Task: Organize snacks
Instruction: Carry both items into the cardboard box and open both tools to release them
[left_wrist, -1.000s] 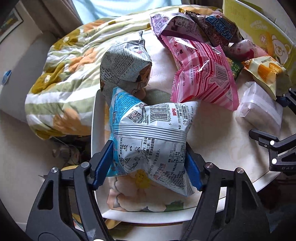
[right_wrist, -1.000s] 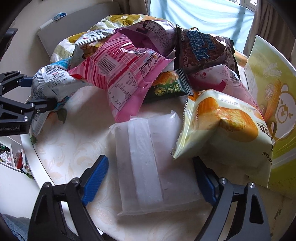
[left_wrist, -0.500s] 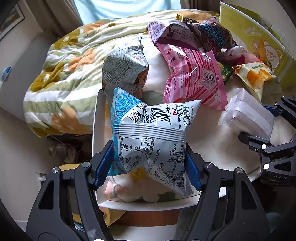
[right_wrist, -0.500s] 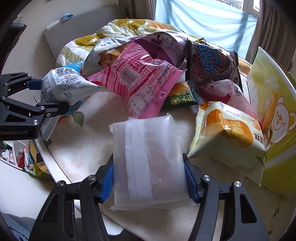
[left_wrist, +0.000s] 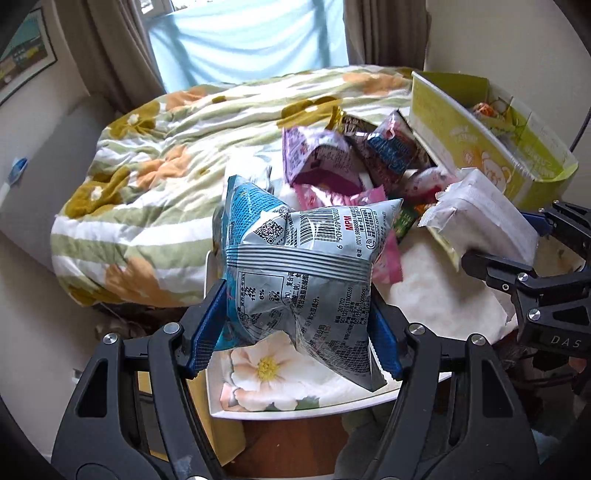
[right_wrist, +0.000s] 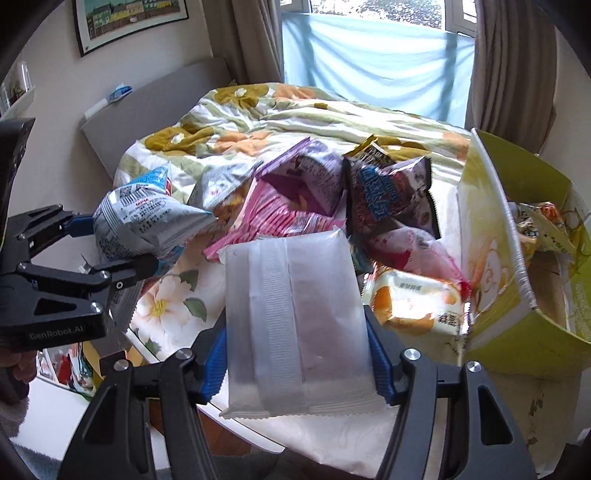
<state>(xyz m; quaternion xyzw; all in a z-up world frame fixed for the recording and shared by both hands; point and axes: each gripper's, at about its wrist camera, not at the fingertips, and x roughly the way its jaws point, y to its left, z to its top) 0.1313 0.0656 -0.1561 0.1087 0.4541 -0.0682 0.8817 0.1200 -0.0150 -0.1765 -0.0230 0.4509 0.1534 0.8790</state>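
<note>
Two grippers are in view, the left gripper (left_wrist: 295, 328) and the right gripper (right_wrist: 295, 354), each holding one packet: one silver-and-blue snack bag (left_wrist: 299, 273) and one white translucent packet (right_wrist: 295, 317). On the round table (right_wrist: 332, 435) beside the yellow-green carton (right_wrist: 495, 280) lie six more snack packets: one pink (right_wrist: 273, 218), one purple (right_wrist: 310, 173), one dark chocolate-coloured (right_wrist: 388, 192), one pale pink (right_wrist: 417, 247), one orange-and-cream (right_wrist: 417, 306), one silver (right_wrist: 218, 184). One carton; one flowered quilt (right_wrist: 258, 122).
</note>
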